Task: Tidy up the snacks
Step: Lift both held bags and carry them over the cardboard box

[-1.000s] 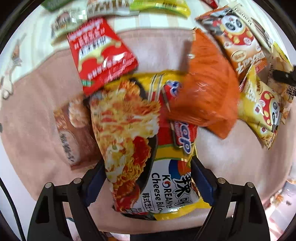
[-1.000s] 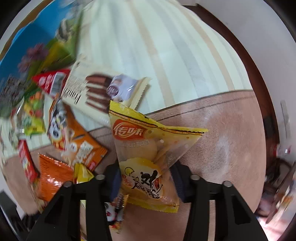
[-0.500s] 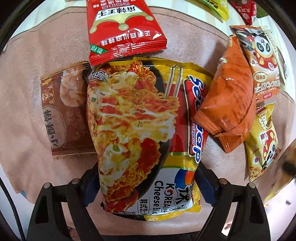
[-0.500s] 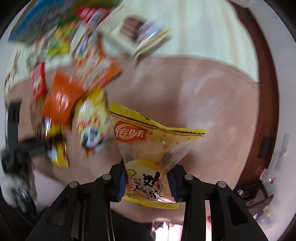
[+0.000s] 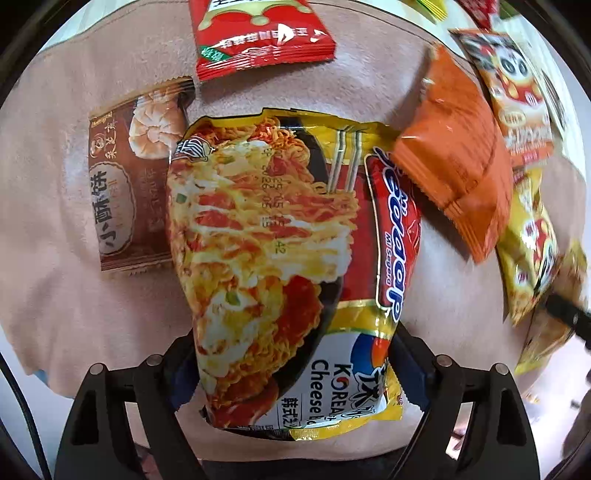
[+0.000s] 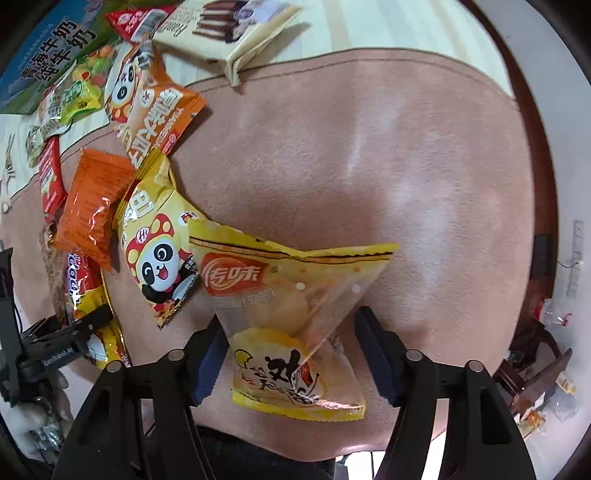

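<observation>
My left gripper (image 5: 291, 365) has its fingers around the near end of a yellow cheese noodle packet (image 5: 280, 251), which lies low over the pink mat (image 5: 74, 288). My right gripper (image 6: 291, 350) has opened; a yellow and clear snack bag (image 6: 291, 306) lies on the mat between its spread fingers, next to a yellow panda bag (image 6: 159, 243). The left gripper also shows at the left edge of the right wrist view (image 6: 55, 343).
On the mat lie a brown pastry packet (image 5: 125, 192), a red packet (image 5: 258, 33), an orange packet (image 5: 454, 162) and an orange panda bag (image 6: 147, 107). Beyond the mat are a cream wafer pack (image 6: 229, 33) and a blue milk carton (image 6: 40, 48). Table edge at right.
Both grippers came down toward the mat with their packets. The right fingers have spread apart and the yellow snack bag now rests on the mat between them.
</observation>
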The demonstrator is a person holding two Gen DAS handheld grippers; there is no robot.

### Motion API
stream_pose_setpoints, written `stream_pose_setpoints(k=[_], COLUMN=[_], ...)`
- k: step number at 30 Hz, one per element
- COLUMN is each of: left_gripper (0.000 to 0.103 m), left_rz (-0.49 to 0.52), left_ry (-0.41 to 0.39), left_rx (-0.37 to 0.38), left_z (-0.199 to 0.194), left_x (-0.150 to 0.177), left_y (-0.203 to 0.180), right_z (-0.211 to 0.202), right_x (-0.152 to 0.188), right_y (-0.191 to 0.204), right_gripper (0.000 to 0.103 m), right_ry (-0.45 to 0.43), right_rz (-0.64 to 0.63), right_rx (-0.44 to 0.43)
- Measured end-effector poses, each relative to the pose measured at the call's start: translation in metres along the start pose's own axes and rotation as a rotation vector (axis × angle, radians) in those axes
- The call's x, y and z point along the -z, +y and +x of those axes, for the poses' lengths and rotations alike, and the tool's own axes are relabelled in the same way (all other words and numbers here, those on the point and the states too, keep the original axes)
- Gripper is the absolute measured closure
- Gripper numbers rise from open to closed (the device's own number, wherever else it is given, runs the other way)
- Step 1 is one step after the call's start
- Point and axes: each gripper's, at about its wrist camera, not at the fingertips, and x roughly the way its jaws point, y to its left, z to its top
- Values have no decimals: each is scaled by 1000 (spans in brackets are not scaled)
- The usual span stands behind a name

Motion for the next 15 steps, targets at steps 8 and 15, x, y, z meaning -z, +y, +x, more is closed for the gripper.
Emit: stream_pose_setpoints(k=[8,15], left_gripper=[20,20], left_rz=[8,41], left_ry=[-93,-98], left_rx=[-55,-55], left_z=[-17,-34], left_x=[35,82], left_y=[-1,-6], right_z=[-7,-20], right_x=[40,77], right_y=[-3,15], right_gripper=[58,63], right_ry=[-104,-126], right_rz=[52,20], right_rx=[-7,-43])
